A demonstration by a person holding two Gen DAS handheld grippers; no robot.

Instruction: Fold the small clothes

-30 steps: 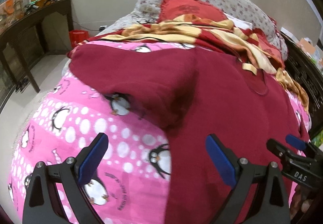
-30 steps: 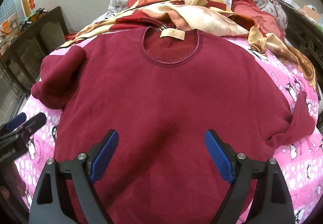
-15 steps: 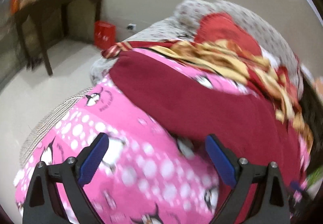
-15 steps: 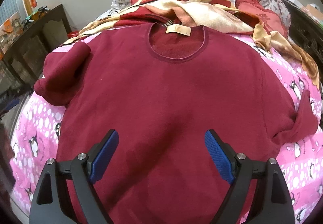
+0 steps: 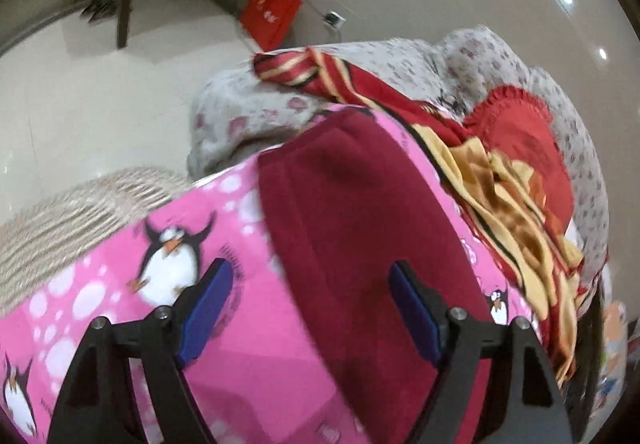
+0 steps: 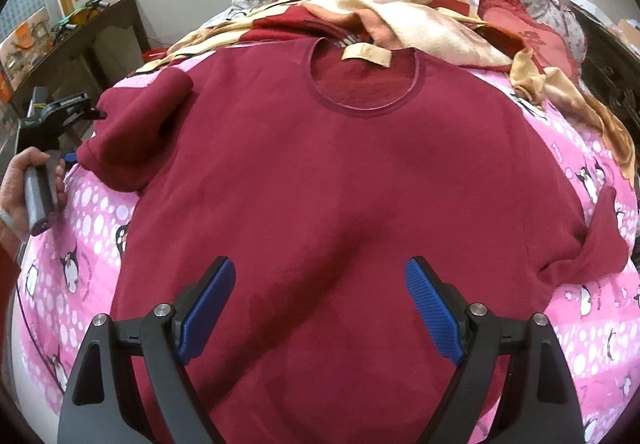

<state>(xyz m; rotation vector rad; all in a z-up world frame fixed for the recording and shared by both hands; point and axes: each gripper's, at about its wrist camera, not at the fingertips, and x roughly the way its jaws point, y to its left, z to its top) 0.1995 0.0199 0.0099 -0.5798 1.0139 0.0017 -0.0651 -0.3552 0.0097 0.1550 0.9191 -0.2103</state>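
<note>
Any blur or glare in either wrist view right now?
Left wrist view: motion-smeared, penguin blanket and floor streaked, ceiling lights reflected as glare spots on the wall; left gripper itself sharp, its jaws closing, the sweater's sleeve lying between them. Right wrist view: crisp, maroon sweater evenly lit, only fisheye bending at the edges.

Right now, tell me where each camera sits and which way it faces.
Left wrist: on the left tool, its jaws closing, aimed down at the maroon sweater's left sleeve.
Right wrist: on the right tool, open, above the maroon sweater; the left hand shows at the edge.
Shared: sweater, penguin blanket.
</note>
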